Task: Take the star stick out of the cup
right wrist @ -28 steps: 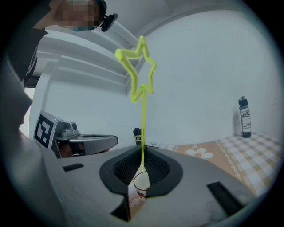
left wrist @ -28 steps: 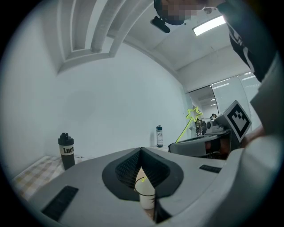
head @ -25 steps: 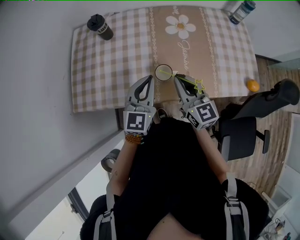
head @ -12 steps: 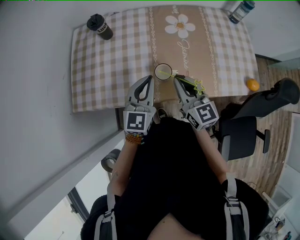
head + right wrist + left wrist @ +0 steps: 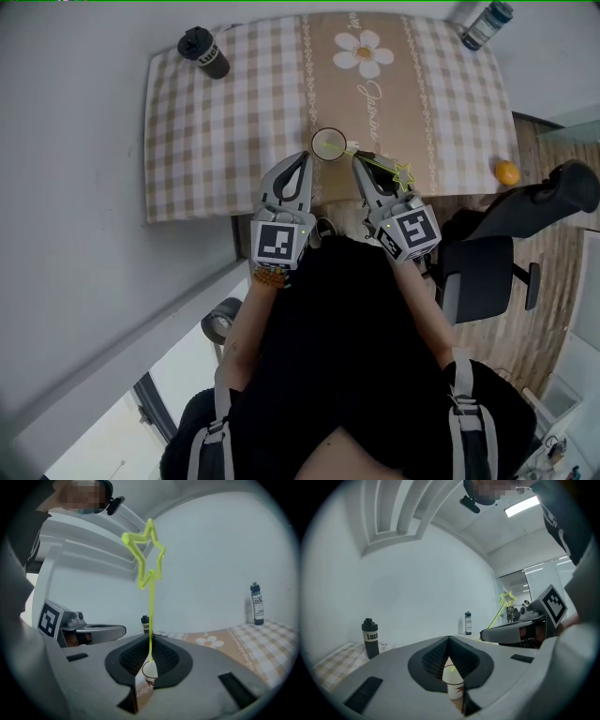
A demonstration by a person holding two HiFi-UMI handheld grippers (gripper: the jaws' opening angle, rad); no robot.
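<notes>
The star stick (image 5: pixel 150 611) is pinched in the clenched jaws of the right gripper (image 5: pixel 359 161). In the right gripper view the jaws meet on the lower stem, and the stick stands nearly upright with the star at 12 o'clock. In the head view its long axis runs from about 10 o'clock, where the thin end is, to 4 o'clock, where the star hangs over the table's near edge.

The cup (image 5: pixel 329 143) stands on the checked table (image 5: pixel 216 141), just beside the right gripper's tips at their 11 o'clock. The stick's thin end lies at or just over the cup's rim; I cannot tell whether it is fully clear of the mouth.

The move probably turns on that. The stem should travel along its own axis, up and back toward 4 o'clock, so the tip doesn't catch the rim and tip the light cup.

The left gripper (image 5: pixel 301 161) is closed on nothing, with the cup just past its tips at 1 o'clock. It is near enough to steady the cup, but the right one already has the stick.

Well apart, a black flask (image 5: pixel 203 53) stands at the table's 10 o'clock corner, a bottle (image 5: pixel 486 23) at 1 o'clock and an orange (image 5: pixel 506 172) at 3 o'clock.
</notes>
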